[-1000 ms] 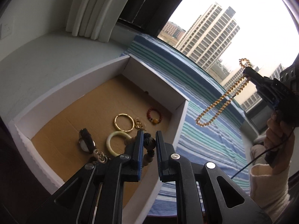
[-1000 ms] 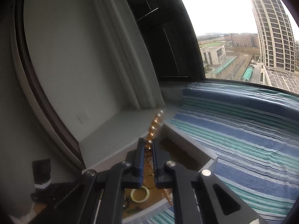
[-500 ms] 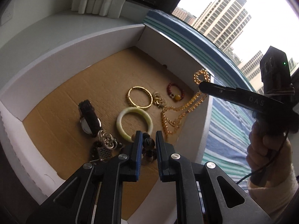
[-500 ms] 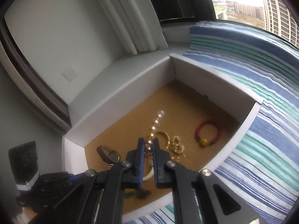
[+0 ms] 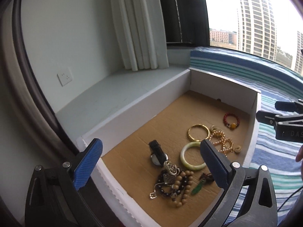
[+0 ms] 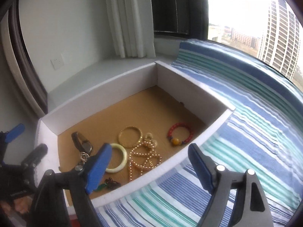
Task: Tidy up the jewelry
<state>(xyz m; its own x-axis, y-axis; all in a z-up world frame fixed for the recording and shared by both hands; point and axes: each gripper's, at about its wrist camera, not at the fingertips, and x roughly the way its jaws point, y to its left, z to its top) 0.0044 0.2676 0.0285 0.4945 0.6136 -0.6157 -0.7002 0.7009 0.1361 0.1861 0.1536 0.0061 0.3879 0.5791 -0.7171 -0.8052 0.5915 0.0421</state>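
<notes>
- the left hand-held gripper [image 5: 151, 162] is hanging released, jaws spread wide and gripping nothing, above the 7 o'clock corner of the white box [image 5: 132, 113].
- the right hand-held gripper [image 6: 149, 166] is also gaping empty, over the box's 5 o'clock wall.
- all visible jewelry is lying inside the box: gold bead necklace [image 6: 144, 158] in a loose heap beside the jade bangle [image 6: 118, 160], gold bangle [image 6: 130, 136] at 12 o'clock from it, red bracelet [image 6: 180, 135] toward 2 o'clock, watch [image 6: 81, 143] at 9 o'clock.
- judging the next step, it is worth untangling the wooden bead pile [image 5: 178, 185]: pinching one strand only, lifting slowly, keeping the chains from snagging.
</notes>
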